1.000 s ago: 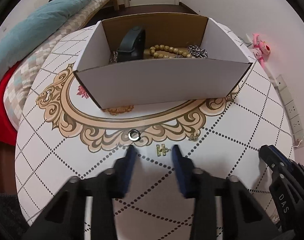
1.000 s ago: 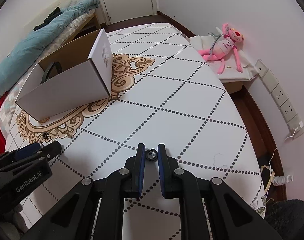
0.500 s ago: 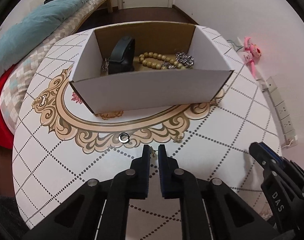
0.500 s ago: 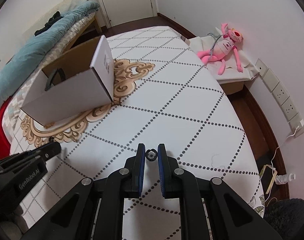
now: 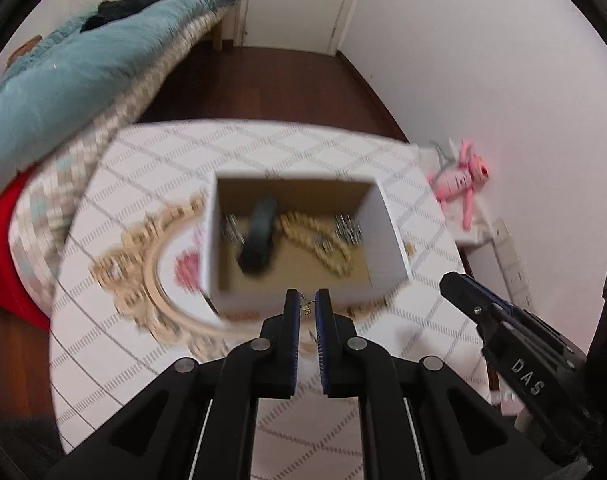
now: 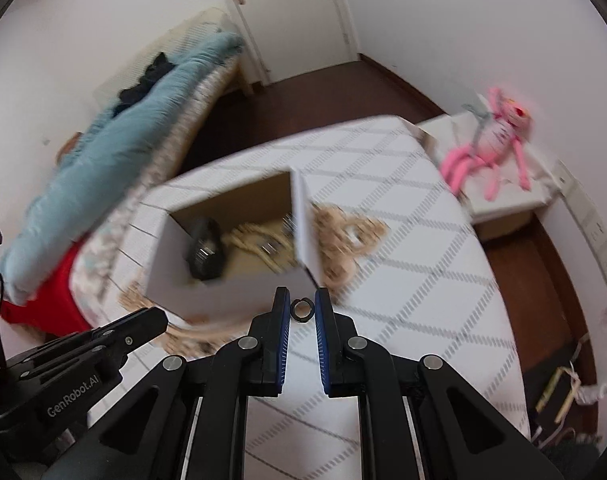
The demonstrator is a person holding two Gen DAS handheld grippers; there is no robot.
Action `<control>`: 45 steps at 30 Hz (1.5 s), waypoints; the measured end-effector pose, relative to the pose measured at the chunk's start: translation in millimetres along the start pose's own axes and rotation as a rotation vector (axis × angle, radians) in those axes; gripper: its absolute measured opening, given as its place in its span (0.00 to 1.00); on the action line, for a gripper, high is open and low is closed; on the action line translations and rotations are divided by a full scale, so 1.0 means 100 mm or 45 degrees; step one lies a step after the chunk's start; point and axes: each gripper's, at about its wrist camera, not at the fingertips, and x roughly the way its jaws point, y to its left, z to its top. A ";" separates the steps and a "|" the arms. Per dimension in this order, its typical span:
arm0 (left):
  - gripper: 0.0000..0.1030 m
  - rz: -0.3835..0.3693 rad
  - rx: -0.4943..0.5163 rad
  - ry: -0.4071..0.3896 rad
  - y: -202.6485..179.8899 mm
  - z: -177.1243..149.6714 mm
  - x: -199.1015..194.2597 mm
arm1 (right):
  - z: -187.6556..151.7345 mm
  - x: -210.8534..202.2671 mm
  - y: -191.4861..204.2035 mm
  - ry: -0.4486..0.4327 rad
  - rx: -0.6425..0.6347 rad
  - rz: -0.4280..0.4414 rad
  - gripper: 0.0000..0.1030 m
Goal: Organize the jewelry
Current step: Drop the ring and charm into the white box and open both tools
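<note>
My left gripper [image 5: 306, 307] is shut on a small gold earring [image 5: 306, 309], held in the air just in front of the white cardboard box [image 5: 387, 216]. Inside the box lie a dark watch band [image 5: 259, 240], a gold bead bracelet [image 5: 323, 248] and silver chain pieces [image 5: 347, 226]. My right gripper [image 6: 302, 309] is shut on a small dark ring [image 6: 302, 309], raised near the same box [image 6: 303, 220], whose open top shows the dark band [image 6: 205, 248]. Each gripper appears at the edge of the other's view: the right gripper [image 5: 451, 282] and the left gripper [image 6: 159, 318].
The box stands on a round table [image 5: 143, 360] with a white dotted-diamond cloth and a gold ornamental frame print [image 5: 143, 264]. A bed with a teal blanket [image 5: 83, 68] lies to the left. A pink plush toy [image 5: 463, 176] sits on a low stand at the right wall.
The left gripper closed on the gold earring and lifted it off the table. Both grippers rose, the right still holding the ring, and now look down into the box from higher up.
</note>
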 end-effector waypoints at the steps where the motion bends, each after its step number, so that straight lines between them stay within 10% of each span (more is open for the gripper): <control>1: 0.05 0.011 -0.001 -0.006 0.05 0.12 0.00 | 0.11 0.02 0.03 0.000 -0.002 0.024 0.13; 15: 0.13 0.165 -0.032 0.190 0.51 0.80 0.56 | 0.98 1.05 0.21 0.377 -0.160 -0.011 0.14; 17: 0.26 0.200 -0.036 0.207 0.54 0.82 0.59 | 0.99 1.11 0.23 0.429 -0.172 -0.022 0.14; 19: 0.69 0.221 -0.045 0.186 0.57 0.83 0.57 | 0.98 1.10 0.23 0.430 -0.171 -0.029 0.24; 24: 0.77 0.253 -0.044 0.158 0.59 0.81 0.52 | 0.98 1.02 0.25 0.396 -0.179 -0.050 0.39; 27: 0.97 0.285 -0.016 0.152 0.59 0.76 0.52 | 0.97 0.96 0.25 0.373 -0.195 -0.106 0.54; 32: 1.00 0.323 -0.002 0.112 0.59 0.67 0.50 | 0.87 0.88 0.25 0.318 -0.284 -0.313 0.96; 45: 1.00 0.331 -0.024 0.008 0.57 0.55 0.08 | 0.74 0.46 0.27 0.202 -0.268 -0.327 1.00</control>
